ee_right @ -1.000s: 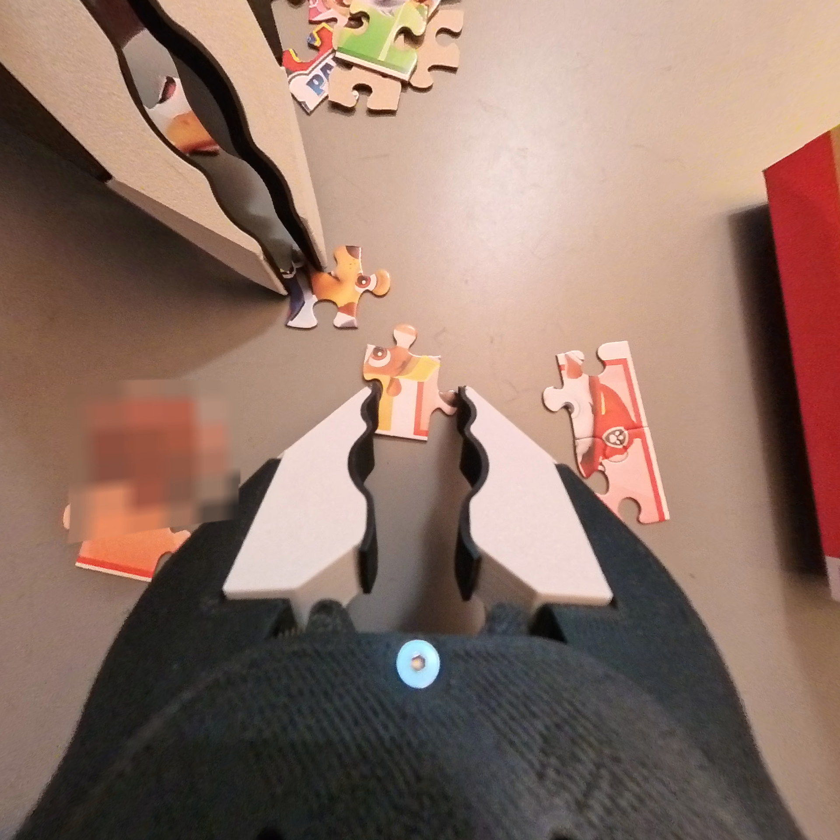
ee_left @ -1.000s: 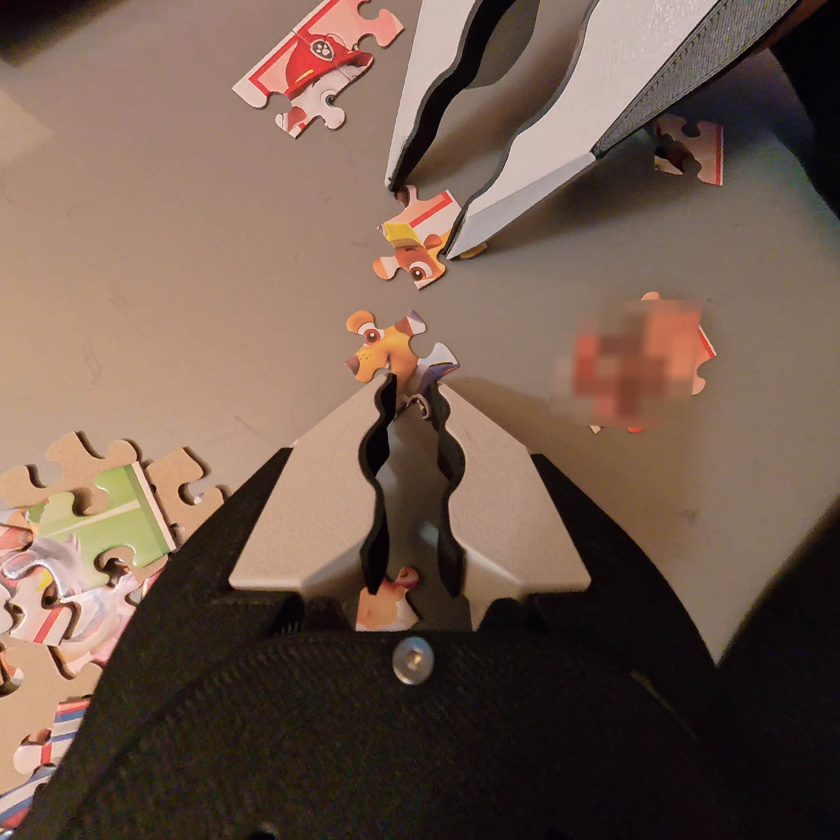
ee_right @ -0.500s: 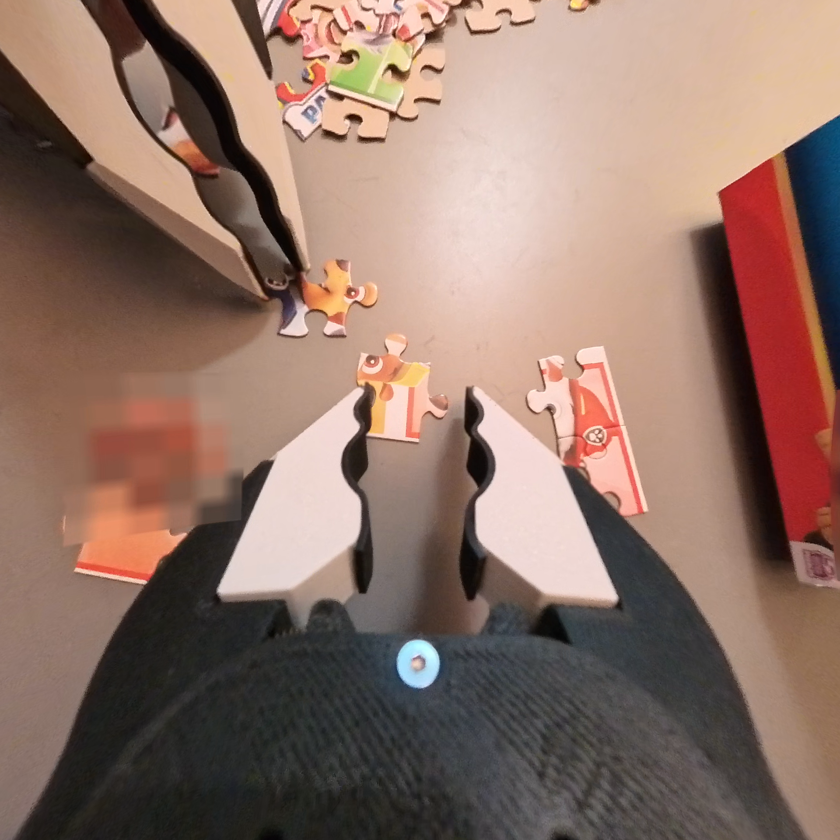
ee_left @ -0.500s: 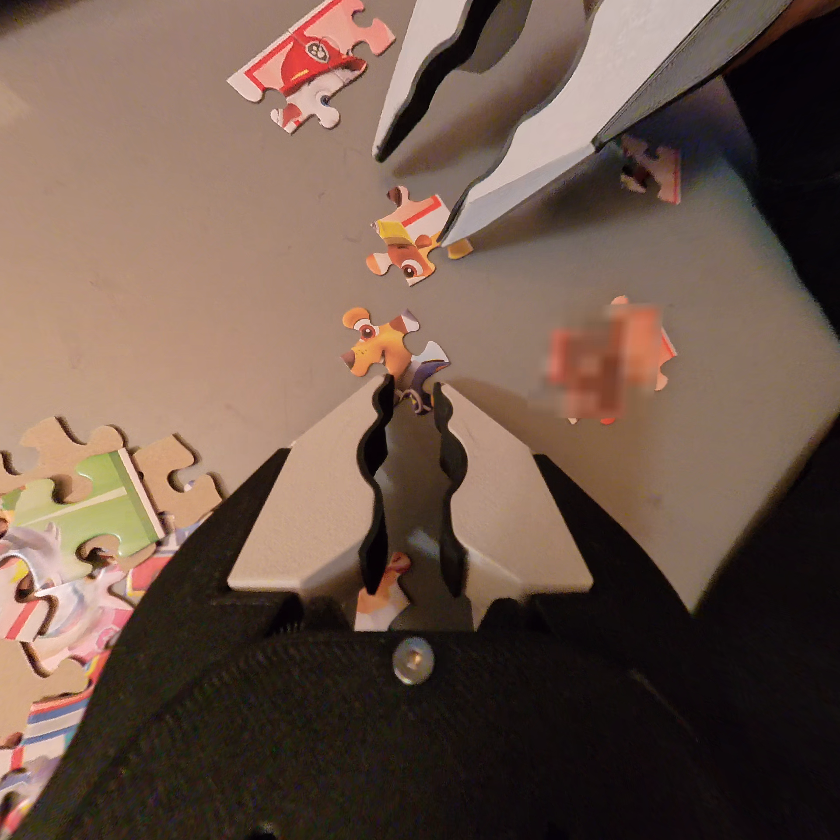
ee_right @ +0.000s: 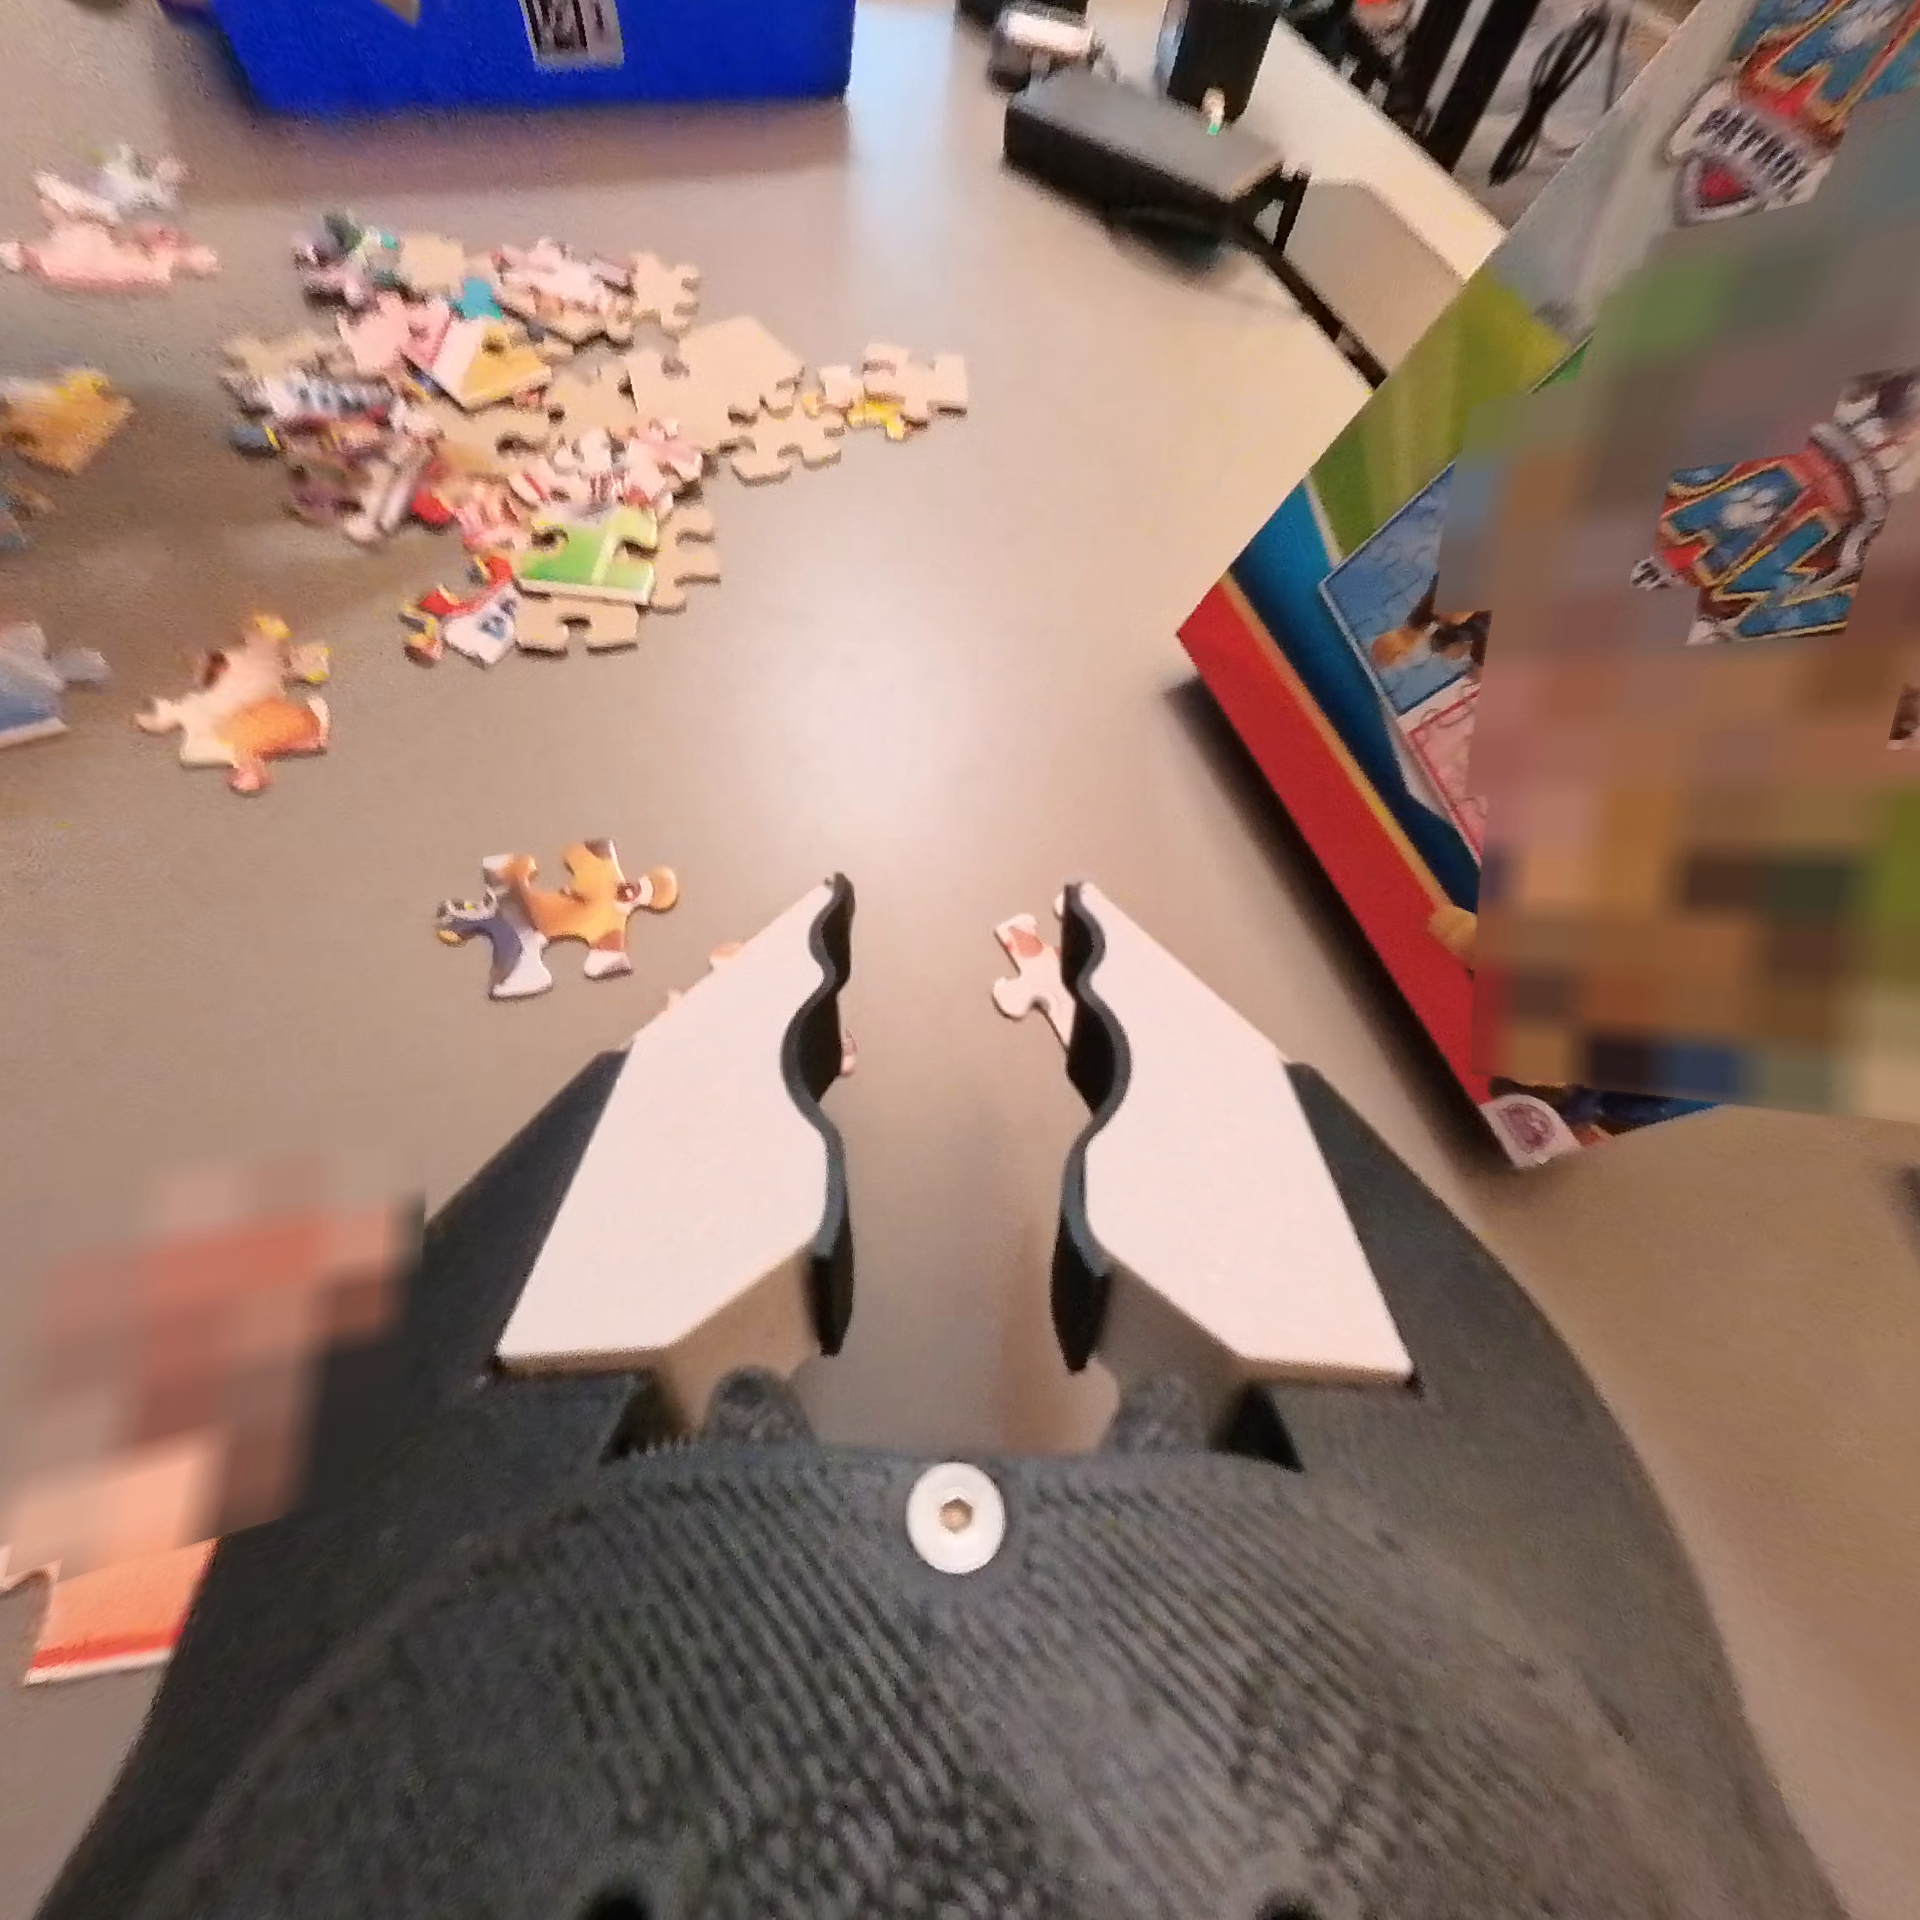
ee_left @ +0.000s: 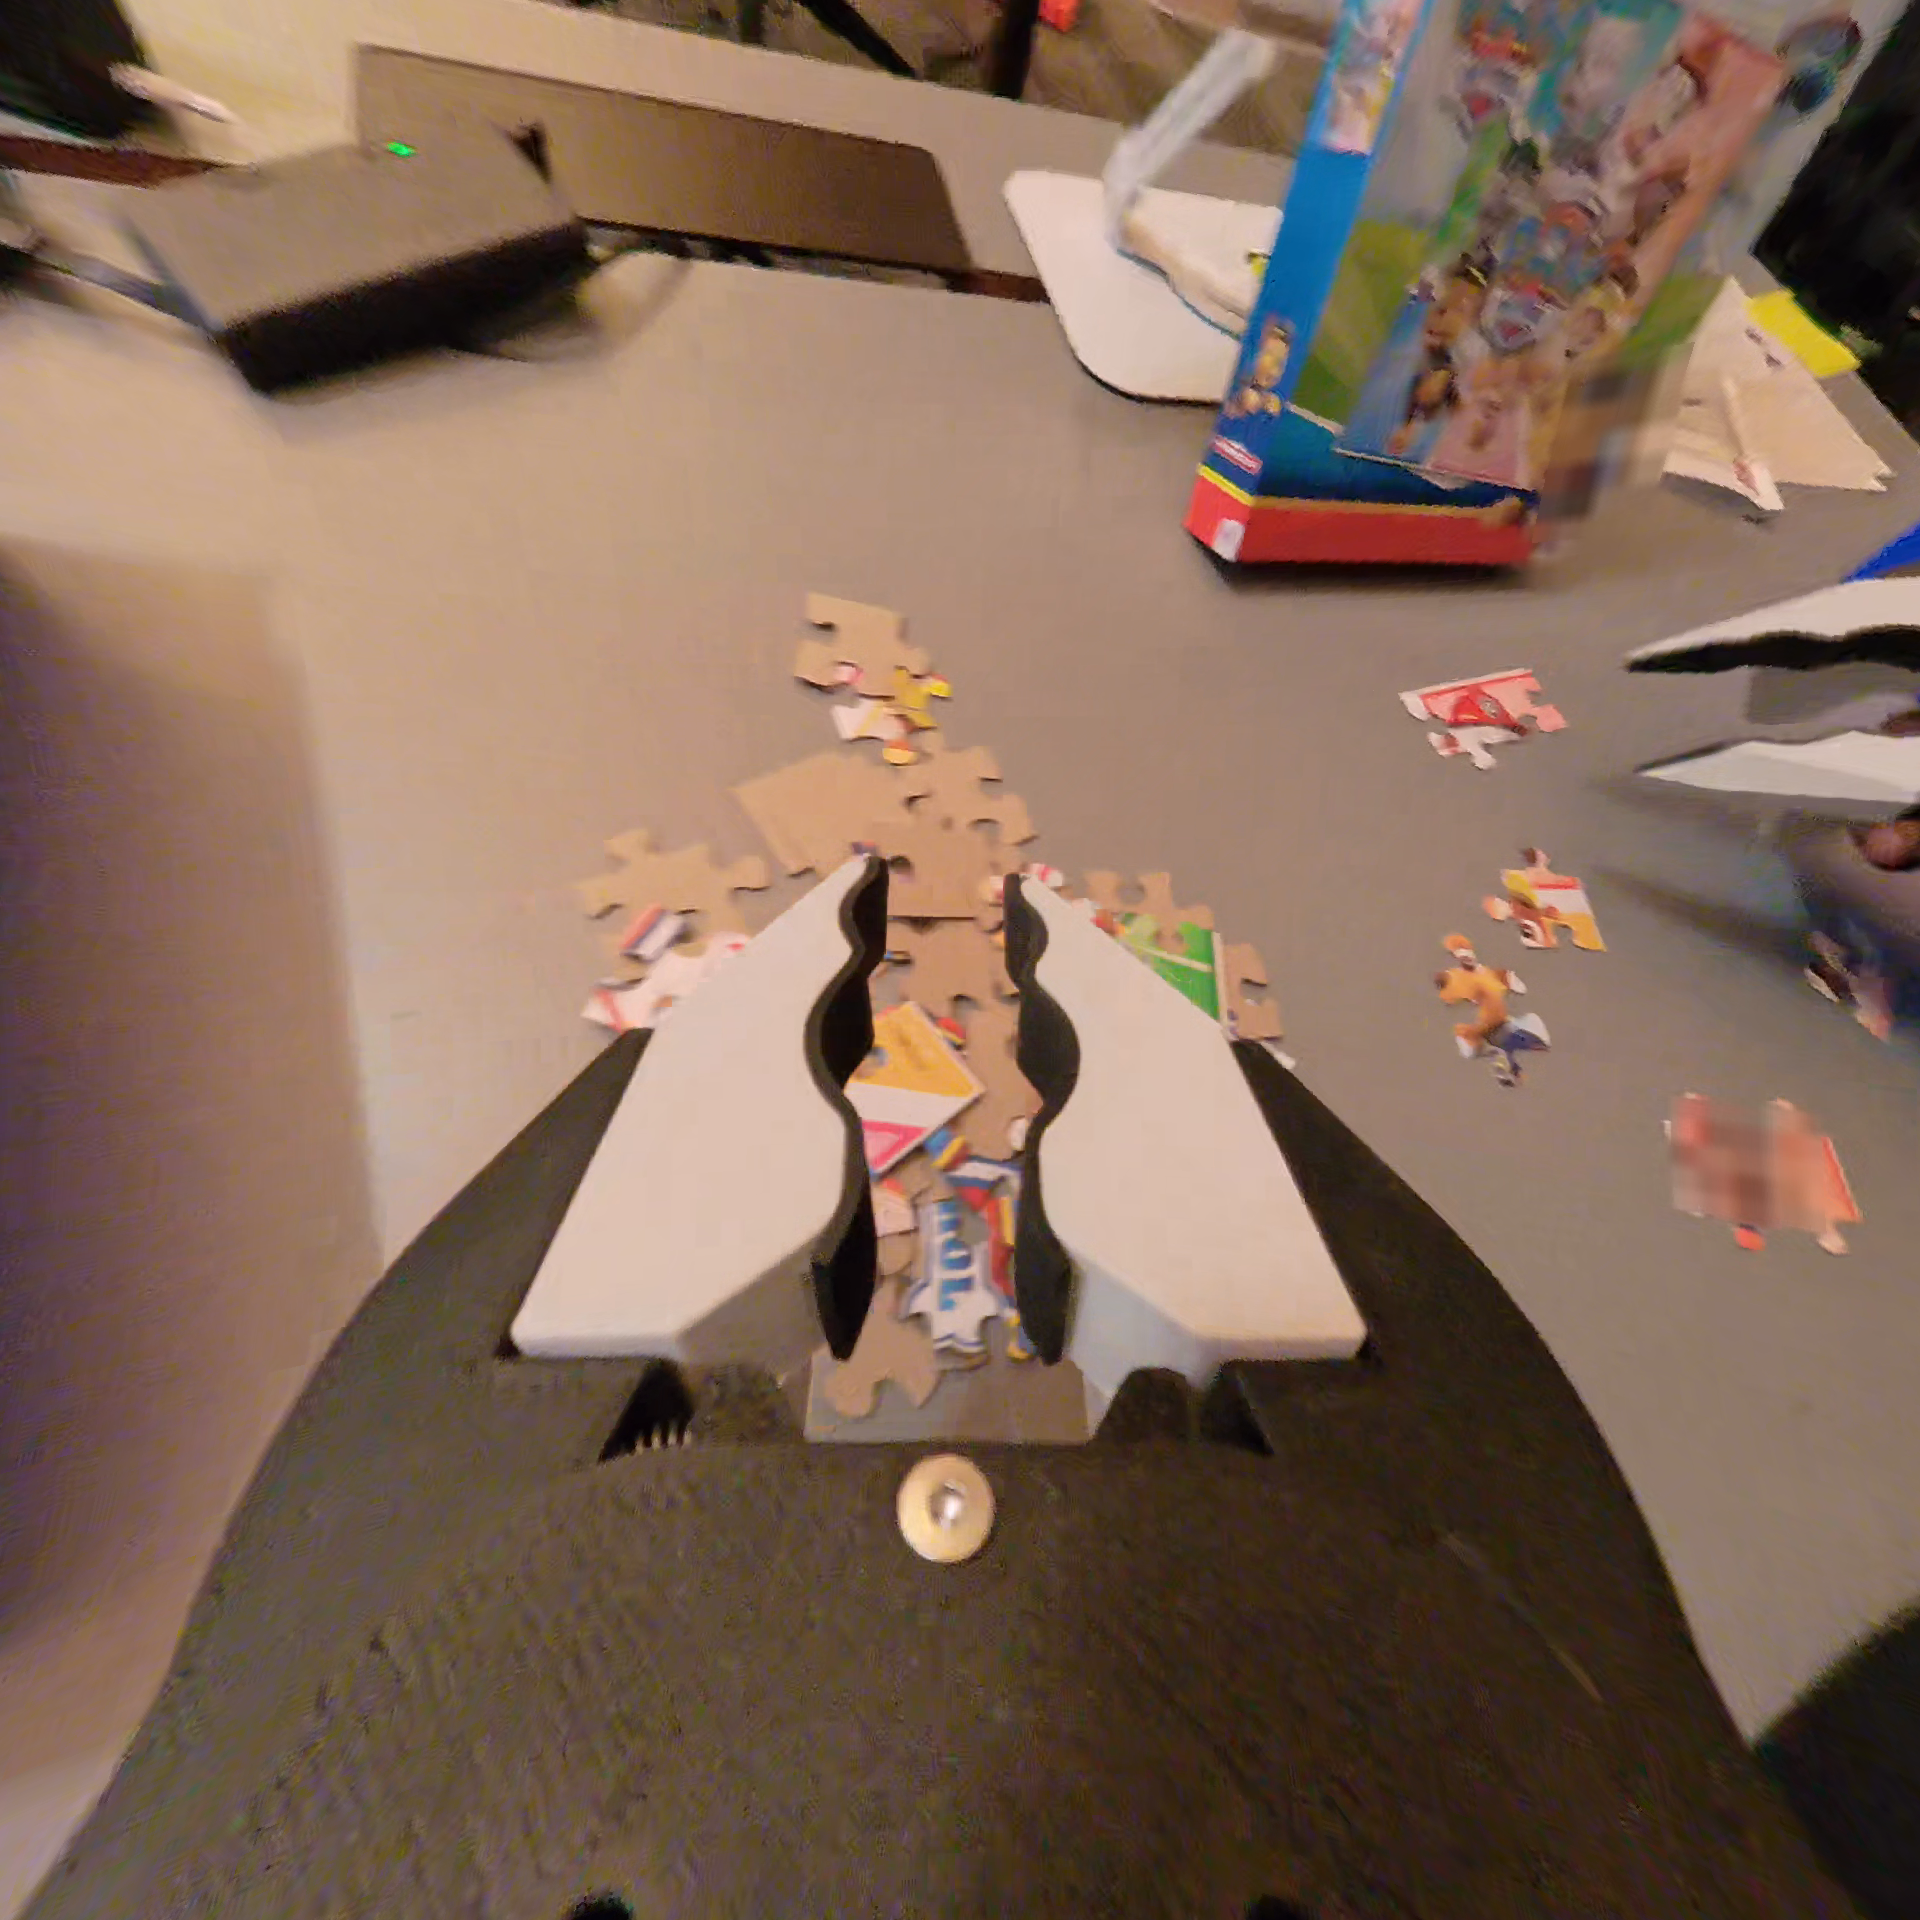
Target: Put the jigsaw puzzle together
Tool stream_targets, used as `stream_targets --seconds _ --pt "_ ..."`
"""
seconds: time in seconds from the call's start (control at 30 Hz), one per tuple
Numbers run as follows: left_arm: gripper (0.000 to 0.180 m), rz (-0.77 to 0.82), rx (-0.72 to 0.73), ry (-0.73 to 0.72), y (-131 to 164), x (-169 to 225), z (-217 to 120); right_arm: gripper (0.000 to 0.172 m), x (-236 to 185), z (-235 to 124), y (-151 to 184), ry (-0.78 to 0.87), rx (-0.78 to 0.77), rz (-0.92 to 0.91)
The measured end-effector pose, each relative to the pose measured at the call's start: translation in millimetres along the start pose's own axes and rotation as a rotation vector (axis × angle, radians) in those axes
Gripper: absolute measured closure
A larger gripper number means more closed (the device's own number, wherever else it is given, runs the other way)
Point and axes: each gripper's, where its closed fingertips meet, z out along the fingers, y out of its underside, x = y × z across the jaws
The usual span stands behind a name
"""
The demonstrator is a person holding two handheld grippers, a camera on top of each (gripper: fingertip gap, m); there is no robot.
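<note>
You have let go of the orange dog piece (ee_left: pixel 1491 1003). It lies flat on the matte grey surface (ee_left: pixel 623 520), just beside the yellow-and-red piece (ee_left: pixel 1548 909) but not locked to it. Your left tool (ee_left: pixel 945 883) has swung over the heap of knobbed cardboard pieces (ee_left: pixel 914 821), spread and empty. Your right tool (ee_right: pixel 951 894) has lifted too, spread wide and empty.

You face a grey tabletop (ee_left: pixel 644 540) under dim warm light, glare patch at its centre, second grey table (ee_left: pixel 727 177) behind it, dark gap between them, black chair legs beyond that table.
</note>
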Motion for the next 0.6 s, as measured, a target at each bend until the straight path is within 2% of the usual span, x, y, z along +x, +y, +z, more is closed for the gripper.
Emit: stream_targets --seconds 0.1,0.2,0.37,0.5,0.6 --pt "0.16 0.018 0.039 -0.034 -10.5 -14.4 -8.7 0.134 -2.9 -2.0 -10.1 0.017 0.062 0.032" --pt "0.16 0.048 0.066 -0.005 -20.3 -13.1 -10.9 0.134 -8.4 -1.6 -13.2 0.051 0.062 0.039" --pt "0.161 0.083 0.046 -0.022 -11.1 -26.3 -10.0 0.134 -35.0 5.9 -22.1 0.083 0.032 0.071" --pt "0.163 0.021 0.1 -0.026 -17.0 -43.2 -8.2 0.133 -81.9 35.1 -45.3 -0.029 0.012 0.092" --pt "0.165 0.002 0.126 0.049 -20.7 -41.2 -4.0 0.132 -114.3 65.0 -55.3 -0.091 -0.079 -0.024"
